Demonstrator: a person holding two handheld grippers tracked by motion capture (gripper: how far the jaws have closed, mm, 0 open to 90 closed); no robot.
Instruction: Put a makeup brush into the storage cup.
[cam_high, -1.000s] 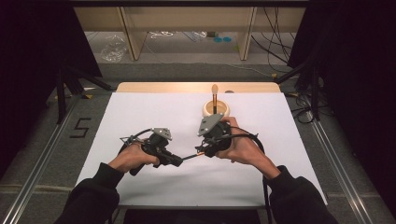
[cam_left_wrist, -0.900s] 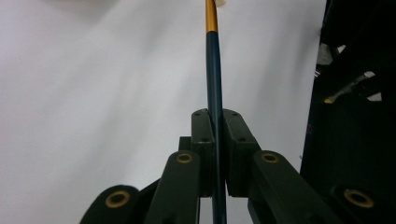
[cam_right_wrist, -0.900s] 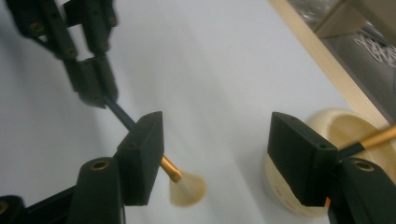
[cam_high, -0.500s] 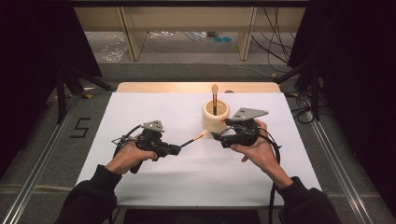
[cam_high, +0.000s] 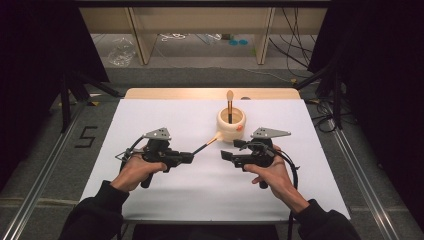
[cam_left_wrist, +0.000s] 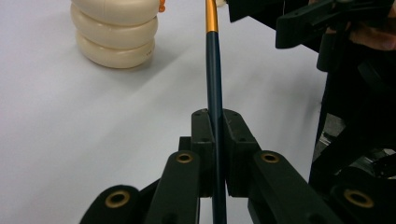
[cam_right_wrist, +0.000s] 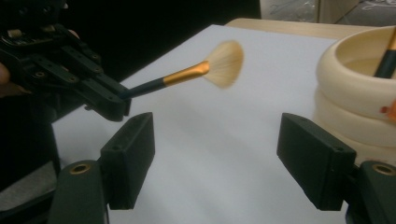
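Observation:
A make-up brush (cam_high: 206, 145) with a dark handle, gold ferrule and cream fan bristles sticks out of my left gripper (cam_high: 189, 157), which is shut on the handle (cam_left_wrist: 214, 70). Its bristles (cam_right_wrist: 224, 63) hang above the white sheet, close to a cream ribbed holder (cam_high: 231, 125). A second brush (cam_high: 229, 102) stands upright in that holder. My right gripper (cam_high: 229, 149) is open, right of the held brush, with nothing between its jaws (cam_right_wrist: 217, 158). It faces the left gripper (cam_right_wrist: 105, 100).
A white sheet (cam_high: 150, 115) covers the wooden table, whose far edge (cam_high: 210, 93) shows bare. A small orange spot (cam_high: 239, 128) marks the holder's side. Metal rails run along both sides of the table, with cables and shelf legs on the floor beyond.
My right gripper has drawn away to the right from the left one and now stands open. The left gripper keeps the brush, its bristles now near the holder.

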